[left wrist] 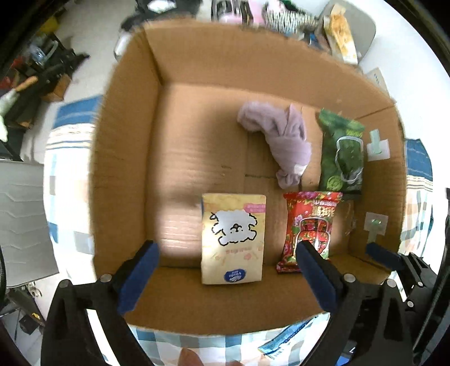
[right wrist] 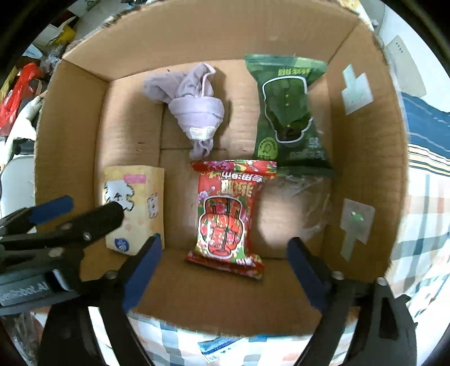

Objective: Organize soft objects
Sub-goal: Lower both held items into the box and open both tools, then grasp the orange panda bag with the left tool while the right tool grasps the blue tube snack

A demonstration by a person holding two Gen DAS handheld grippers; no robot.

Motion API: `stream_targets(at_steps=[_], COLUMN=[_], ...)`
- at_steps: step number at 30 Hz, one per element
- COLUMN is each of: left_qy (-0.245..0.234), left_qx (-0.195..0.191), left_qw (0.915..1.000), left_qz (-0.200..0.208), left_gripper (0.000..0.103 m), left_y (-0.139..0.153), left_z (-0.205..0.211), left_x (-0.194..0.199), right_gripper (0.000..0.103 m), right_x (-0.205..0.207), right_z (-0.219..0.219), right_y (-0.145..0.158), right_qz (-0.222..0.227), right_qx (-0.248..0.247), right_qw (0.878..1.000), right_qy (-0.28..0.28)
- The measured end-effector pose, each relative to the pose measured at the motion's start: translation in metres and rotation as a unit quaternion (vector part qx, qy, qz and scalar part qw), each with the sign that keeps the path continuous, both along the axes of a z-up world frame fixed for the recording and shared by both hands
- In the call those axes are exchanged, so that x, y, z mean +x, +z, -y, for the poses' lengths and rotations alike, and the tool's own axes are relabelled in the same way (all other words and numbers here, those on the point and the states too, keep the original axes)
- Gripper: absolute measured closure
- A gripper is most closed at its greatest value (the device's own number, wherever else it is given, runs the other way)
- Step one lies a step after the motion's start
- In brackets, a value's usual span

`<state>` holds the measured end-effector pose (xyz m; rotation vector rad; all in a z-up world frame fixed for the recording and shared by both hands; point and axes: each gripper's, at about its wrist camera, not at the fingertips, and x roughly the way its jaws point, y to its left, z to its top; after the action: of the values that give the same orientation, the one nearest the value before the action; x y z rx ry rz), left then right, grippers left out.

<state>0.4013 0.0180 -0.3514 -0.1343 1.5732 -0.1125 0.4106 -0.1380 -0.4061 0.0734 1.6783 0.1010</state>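
Observation:
An open cardboard box (left wrist: pixel 180 307) (right wrist: pixel 70 98) holds four soft items. A yellow tissue pack with a white dog drawing (left wrist: pixel 233 236) (right wrist: pixel 132 202) lies at the near left. A red patterned packet (left wrist: pixel 309 228) (right wrist: pixel 227 214) lies beside it. A rolled lilac cloth (left wrist: pixel 284 140) (right wrist: pixel 194 109) and a green packet (left wrist: pixel 341 152) (right wrist: pixel 289 112) lie further back. My left gripper (left wrist: pixel 227 276) is open and empty above the near box wall. My right gripper (right wrist: pixel 222 276) is open and empty, its jaws astride the red packet's near end.
The box rests on a blue and white checked cloth (left wrist: pixel 197 346) (right wrist: pixel 416 239). A small blue-white wrapper (left wrist: pixel 284 340) (right wrist: pixel 216 346) lies on the cloth just outside the near wall. Cluttered items (left wrist: pixel 281 17) stand beyond the far wall. The left gripper's body (right wrist: pixel 56 233) shows at left.

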Motion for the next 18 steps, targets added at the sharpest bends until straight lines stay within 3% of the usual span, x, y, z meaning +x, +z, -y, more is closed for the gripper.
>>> stream_targets(at_steps=[7, 13, 18], left_qy=[-0.014, -0.002, -0.002], left_qx=[0.038, 0.040, 0.057], left_qw=[0.9951, 0.9907, 0.9838], left_qz=[0.090, 0.130, 0.170], left_gripper=[0.003, 0.003, 0.003], left_y=[0.049, 0.076, 0.103], left_z=[-0.005, -0.011, -0.010], left_x=[-0.029, -0.057, -0.081], right_gripper=[0.000, 0.000, 0.000], right_x=[-0.030, -0.057, -0.079], right_z=[0.012, 0.014, 0.019], right_y=[0.038, 0.082, 0.102], right_qz=[0.042, 0.093, 0.124], right_qx=[-0.021, -0.046, -0.048], right_qw=[0.999, 0.994, 0.990], right_qy=[-0.025, -0.038, -0.044])
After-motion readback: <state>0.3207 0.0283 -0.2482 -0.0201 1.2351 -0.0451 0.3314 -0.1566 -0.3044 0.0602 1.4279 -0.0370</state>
